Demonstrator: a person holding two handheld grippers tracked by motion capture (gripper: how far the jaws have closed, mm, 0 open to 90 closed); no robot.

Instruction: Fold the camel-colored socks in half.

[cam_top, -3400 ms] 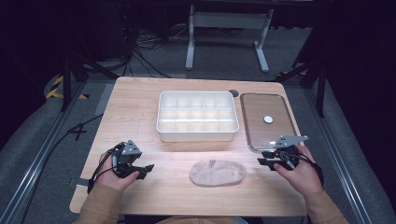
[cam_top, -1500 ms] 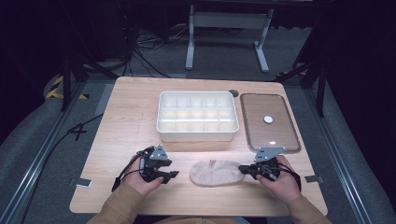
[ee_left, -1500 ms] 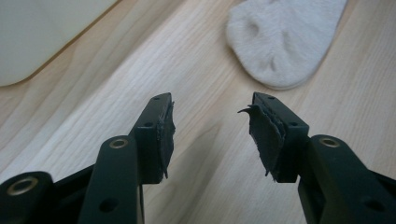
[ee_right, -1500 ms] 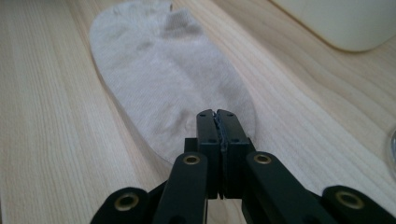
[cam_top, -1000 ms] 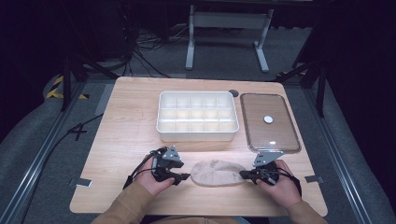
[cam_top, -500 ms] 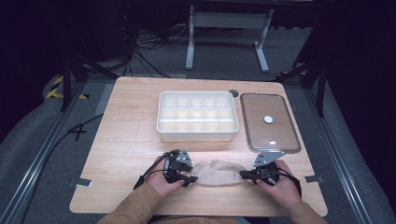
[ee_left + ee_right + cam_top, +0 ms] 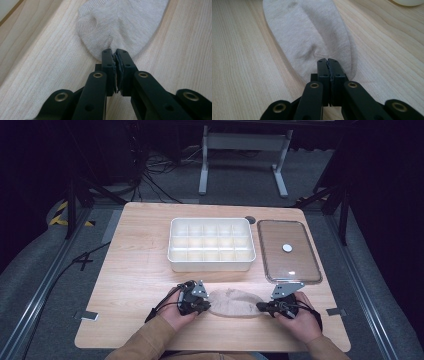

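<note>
High view: beige sock point(image 7: 234, 302) flat on the table point(image 7: 135, 270) near its front edge, in front of the white divided tray point(image 7: 210, 245), with a clear lid point(image 7: 288, 251) to the tray's right. Left gripper point(image 7: 115, 53) jaws just closed, now clamped on one sock end. Right gripper point(image 7: 328, 62) clamped on the other end.
</note>
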